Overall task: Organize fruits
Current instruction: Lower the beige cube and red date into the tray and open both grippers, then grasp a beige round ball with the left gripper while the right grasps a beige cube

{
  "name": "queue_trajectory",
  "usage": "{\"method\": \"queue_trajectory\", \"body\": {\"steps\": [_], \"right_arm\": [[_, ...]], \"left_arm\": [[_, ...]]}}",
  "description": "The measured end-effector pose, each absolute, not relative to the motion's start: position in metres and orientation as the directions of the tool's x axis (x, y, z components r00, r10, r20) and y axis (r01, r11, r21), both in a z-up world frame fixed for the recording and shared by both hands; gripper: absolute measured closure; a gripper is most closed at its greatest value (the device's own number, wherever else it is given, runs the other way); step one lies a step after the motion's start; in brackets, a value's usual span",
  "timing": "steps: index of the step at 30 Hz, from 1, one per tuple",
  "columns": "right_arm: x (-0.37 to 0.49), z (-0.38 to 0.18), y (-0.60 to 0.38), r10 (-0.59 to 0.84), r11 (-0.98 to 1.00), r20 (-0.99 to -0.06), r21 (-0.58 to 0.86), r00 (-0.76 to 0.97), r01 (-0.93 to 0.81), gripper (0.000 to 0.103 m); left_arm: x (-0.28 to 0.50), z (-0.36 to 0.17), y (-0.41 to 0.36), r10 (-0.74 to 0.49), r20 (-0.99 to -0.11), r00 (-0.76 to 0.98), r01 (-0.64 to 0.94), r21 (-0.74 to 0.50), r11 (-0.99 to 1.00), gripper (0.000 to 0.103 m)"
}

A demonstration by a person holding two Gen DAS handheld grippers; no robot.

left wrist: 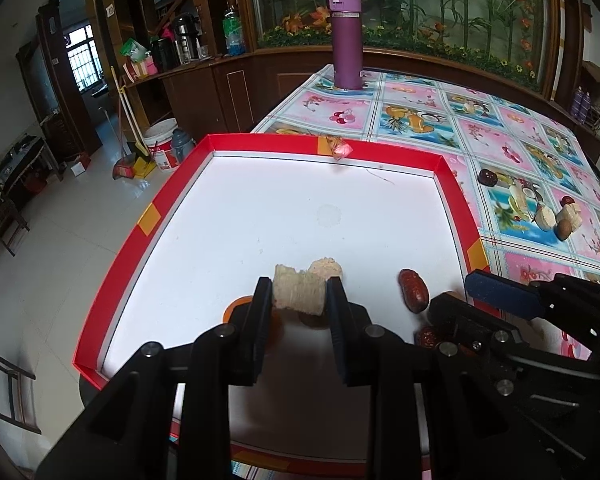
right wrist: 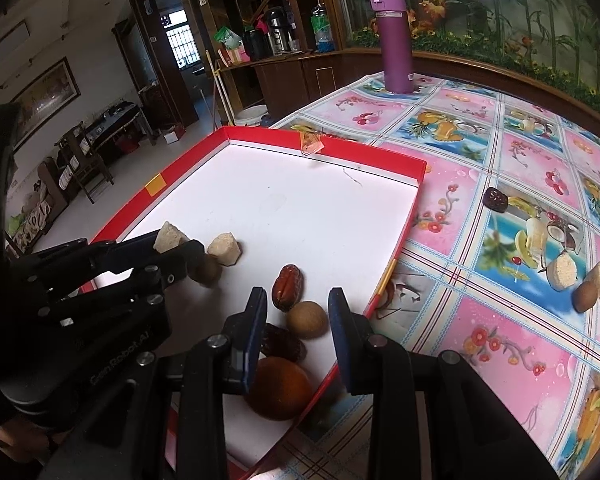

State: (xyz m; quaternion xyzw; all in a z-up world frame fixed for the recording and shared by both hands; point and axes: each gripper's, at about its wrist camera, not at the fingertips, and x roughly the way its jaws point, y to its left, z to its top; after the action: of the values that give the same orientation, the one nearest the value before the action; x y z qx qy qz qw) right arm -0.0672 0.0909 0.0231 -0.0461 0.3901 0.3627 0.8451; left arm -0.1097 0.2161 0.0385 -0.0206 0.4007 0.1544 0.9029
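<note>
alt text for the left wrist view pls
Left tongs grip a pale cake chunk over a red-rimmed white tray. A date lies in the tray; a purple flask stands on the tablecloth beyond.

Dates (right wrist: 287, 287), longans (right wrist: 307, 319) in red tray (right wrist: 382, 159)

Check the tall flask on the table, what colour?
Purple, with a lighter lilac lid: the flask shows best in the left wrist view.

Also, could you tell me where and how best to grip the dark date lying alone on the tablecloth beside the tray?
Grip the dark date across its narrower middle, coming down from above: it lies flat on the tablecloth with clear cloth all round, so there should be room on both sides.
</note>
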Motion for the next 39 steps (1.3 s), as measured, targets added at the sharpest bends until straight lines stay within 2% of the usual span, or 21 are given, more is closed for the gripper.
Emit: {"method": "queue_trajectory", "body": {"steps": [1,3,5,14,25,31,39], "right_arm": [[-0.067,0.024,0.09,0.577,0.734,-0.691,0.205,0.435,-0.648,0.072],[-0.066,0.025,0.087,0.582,0.734,-0.687,0.214,0.435,-0.645,0.072],[-0.065,0.027,0.082,0.589,0.735,-0.679,0.225,0.438,-0.64,0.072],[-0.053,0.034,0.049,0.586,0.766,-0.653,0.254,0.479,-0.591,0.072],[-0.022,0.027,-0.051,0.476,0.869,-0.675,0.263,0.563,-0.42,0.072],[0.0,0.018,-0.105,0.375,0.923,-0.716,0.231,0.588,-0.307,0.072],[0.031,0.008,-0.119,0.3,0.951,-0.737,0.182,0.606,-0.249,0.069]], "left_arm": [[-0.109,0.038,0.216,0.263,-0.732,0.629,-0.296,0.088,0.951,0.073],[-0.109,0.039,0.215,0.266,-0.732,0.628,-0.299,0.089,0.95,0.065],[-0.11,0.04,0.214,0.278,-0.726,0.628,-0.305,0.099,0.947,0.045],[-0.11,0.056,0.209,0.327,-0.683,0.653,-0.339,0.122,0.933,0.025],[-0.091,0.071,0.153,0.219,-0.677,0.703,-0.184,0.124,0.975,0.023],[-0.065,0.066,0.111,0.109,-0.721,0.684,-0.061,0.093,0.994,0.023],[-0.038,0.055,0.071,0.046,-0.763,0.645,0.029,0.085,0.996,0.023]]}}
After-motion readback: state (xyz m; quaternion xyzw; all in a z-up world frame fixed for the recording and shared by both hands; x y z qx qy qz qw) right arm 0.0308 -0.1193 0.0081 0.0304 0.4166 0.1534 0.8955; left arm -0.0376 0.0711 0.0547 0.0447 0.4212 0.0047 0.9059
